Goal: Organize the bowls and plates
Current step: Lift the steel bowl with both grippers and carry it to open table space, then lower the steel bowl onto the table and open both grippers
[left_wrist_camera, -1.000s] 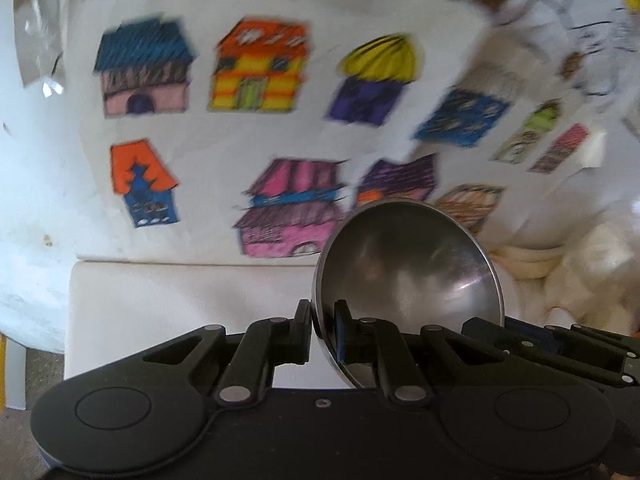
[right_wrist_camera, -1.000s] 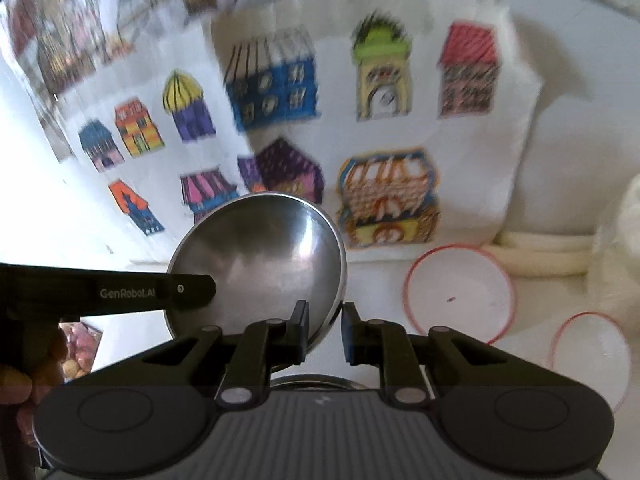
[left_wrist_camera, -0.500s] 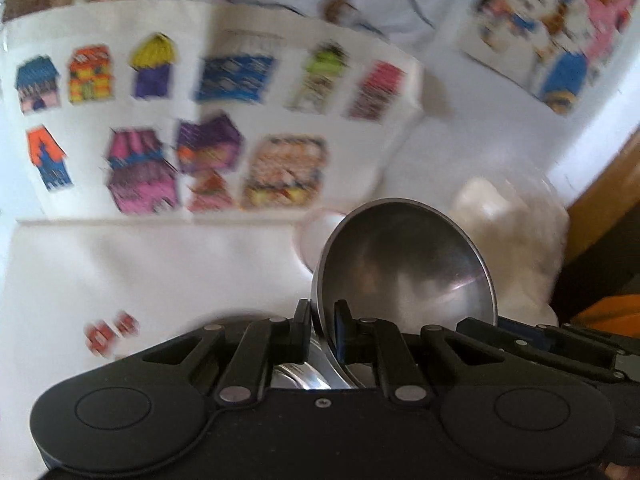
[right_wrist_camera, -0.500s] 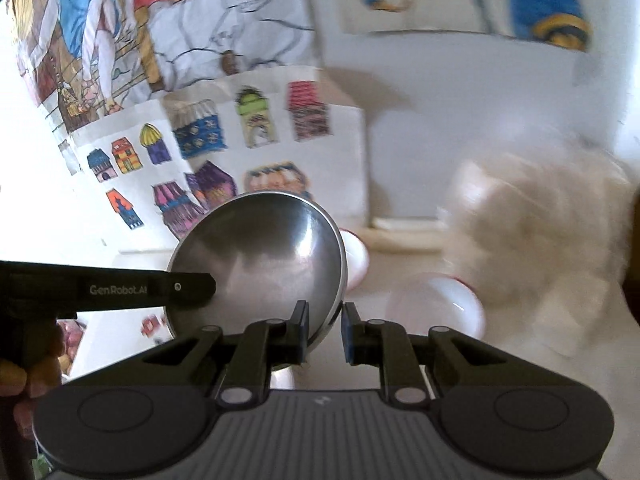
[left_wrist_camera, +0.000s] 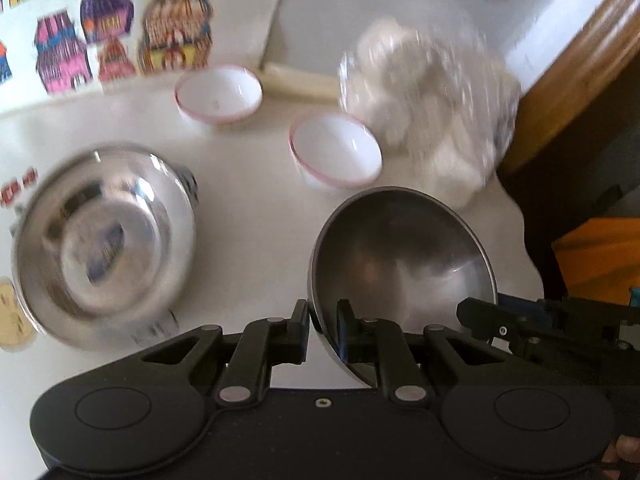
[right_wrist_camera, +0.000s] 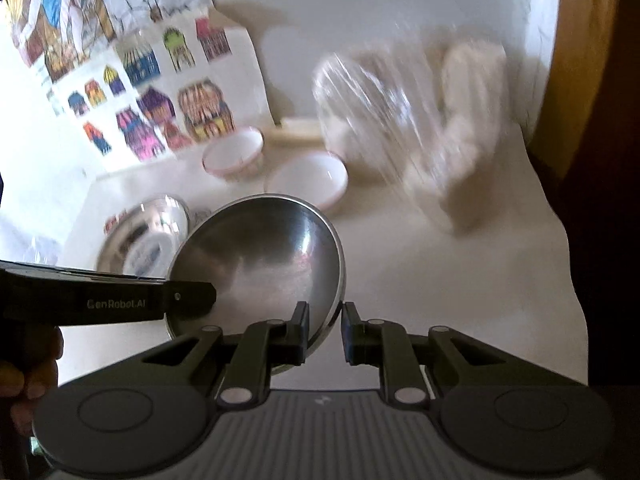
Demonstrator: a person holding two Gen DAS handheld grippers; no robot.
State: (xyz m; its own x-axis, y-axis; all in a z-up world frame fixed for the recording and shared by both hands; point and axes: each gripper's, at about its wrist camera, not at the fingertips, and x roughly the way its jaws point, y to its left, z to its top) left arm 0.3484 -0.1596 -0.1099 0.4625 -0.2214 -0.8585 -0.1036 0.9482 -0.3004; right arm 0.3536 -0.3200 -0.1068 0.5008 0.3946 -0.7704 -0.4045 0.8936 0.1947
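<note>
A steel bowl (left_wrist_camera: 400, 252) hangs tilted above the white table (left_wrist_camera: 248, 208), held by both grippers at opposite rims. My left gripper (left_wrist_camera: 323, 324) has the bowl's rim between its pads and its jaws are opening slightly. My right gripper (right_wrist_camera: 325, 326) is shut on the far rim of the same bowl (right_wrist_camera: 260, 248). The left gripper's body (right_wrist_camera: 120, 300) crosses the right wrist view at the left. A second, larger steel bowl (left_wrist_camera: 104, 240) stands on the table to the left. Two white bowls with red rims (left_wrist_camera: 218, 94) (left_wrist_camera: 336, 152) stand behind.
A clear plastic bag of white lumps (left_wrist_camera: 428, 92) lies at the back right beside the nearer white bowl. Coloured house drawings (left_wrist_camera: 172, 36) hang on the wall behind. A wooden frame (left_wrist_camera: 580, 60) borders the table's right side, with an orange object (left_wrist_camera: 600, 256) below it.
Both grippers have carried the steel bowl to the right along the table. The views have swept from the house drawings to the white bowls, the bag and the second steel bowl.
</note>
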